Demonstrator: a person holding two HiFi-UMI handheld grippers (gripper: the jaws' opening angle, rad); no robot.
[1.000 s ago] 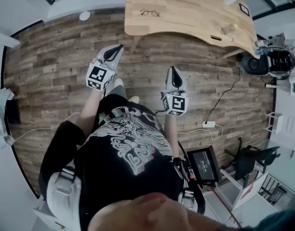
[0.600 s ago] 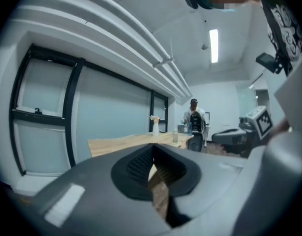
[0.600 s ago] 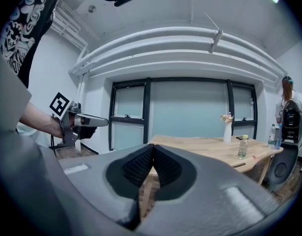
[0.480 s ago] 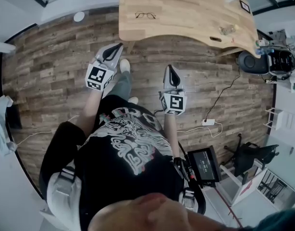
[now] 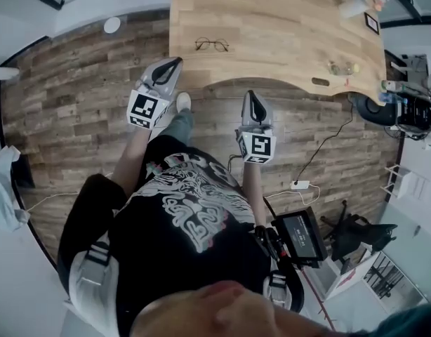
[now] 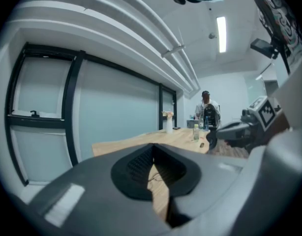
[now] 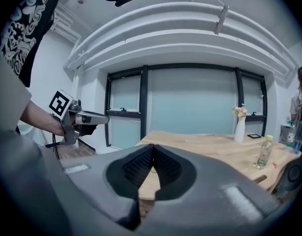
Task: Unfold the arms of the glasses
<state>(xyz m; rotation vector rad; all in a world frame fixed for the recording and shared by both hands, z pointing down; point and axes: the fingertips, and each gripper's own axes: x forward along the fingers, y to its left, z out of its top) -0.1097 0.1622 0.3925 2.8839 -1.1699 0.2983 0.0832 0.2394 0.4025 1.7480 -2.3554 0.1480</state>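
Just inside table (image 5: 286, 27) edge, glasses (image 5: 211, 45) alone.

Floor (image 5: 75, 97): brown wood planks are seen, laid in staggered rows.
Table (image 5: 272, 20): a pale wooden top is set on the planks.
Windows (image 7: 190, 107): frosted panes are held in dark frames.
Light (image 6: 221, 33): a ceiling strip is lit.
Walls (image 6: 229, 90): painted white.
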